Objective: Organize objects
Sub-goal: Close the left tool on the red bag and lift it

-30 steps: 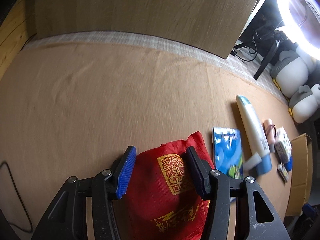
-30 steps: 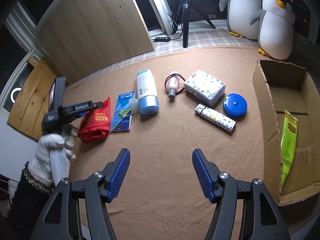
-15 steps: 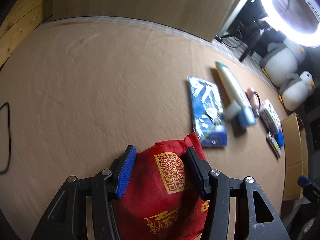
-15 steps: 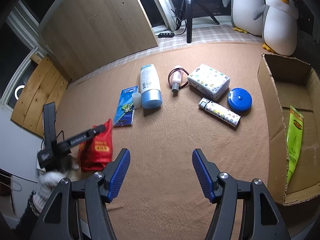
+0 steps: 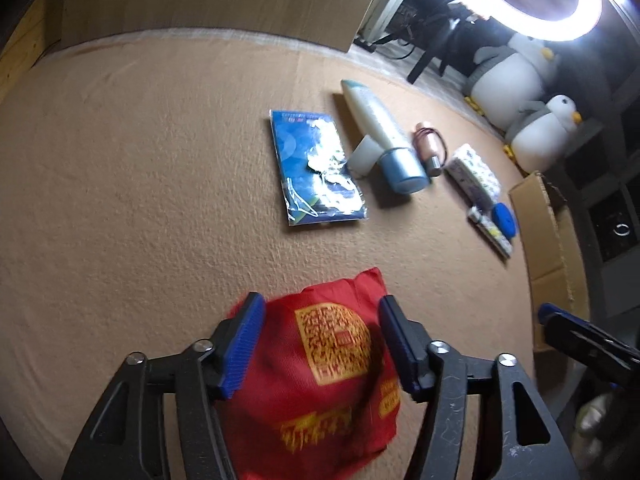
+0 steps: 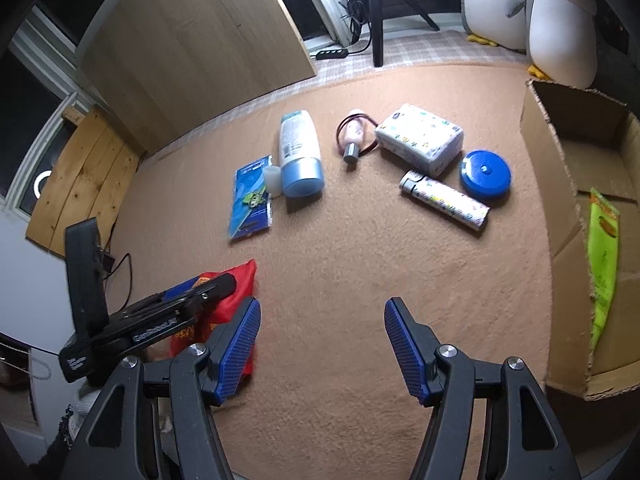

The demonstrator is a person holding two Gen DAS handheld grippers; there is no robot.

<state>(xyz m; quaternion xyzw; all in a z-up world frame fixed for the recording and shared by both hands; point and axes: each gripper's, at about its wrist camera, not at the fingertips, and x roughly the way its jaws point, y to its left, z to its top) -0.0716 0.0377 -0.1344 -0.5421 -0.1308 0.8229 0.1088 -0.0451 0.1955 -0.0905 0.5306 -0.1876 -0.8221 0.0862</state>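
My left gripper (image 5: pixel 320 322) is shut on a red cloth bag (image 5: pixel 332 376) with a yellow QR print and holds it above the tan carpet. The bag also shows in the right wrist view (image 6: pixel 236 284), under the left gripper's body (image 6: pixel 160 320). My right gripper (image 6: pixel 322 332) is open and empty over bare carpet. On the carpet lie a blue packet (image 6: pixel 250 198), a white bottle with a blue cap (image 6: pixel 300 156), a small pink bottle (image 6: pixel 354 136), a patterned pack (image 6: pixel 420 138), a blue round lid (image 6: pixel 485 174) and a patterned tube (image 6: pixel 444 200).
An open cardboard box (image 6: pixel 560 152) stands at the right with a green packet (image 6: pixel 602 248) inside. Two plush penguins (image 6: pixel 560 24) and a tripod (image 6: pixel 376 12) stand beyond the carpet. A wooden board (image 6: pixel 192 40) leans at the back left.
My left gripper has carried the red bag away from the row of objects, back and toward the right gripper. The right gripper has stayed open and shifted slightly.
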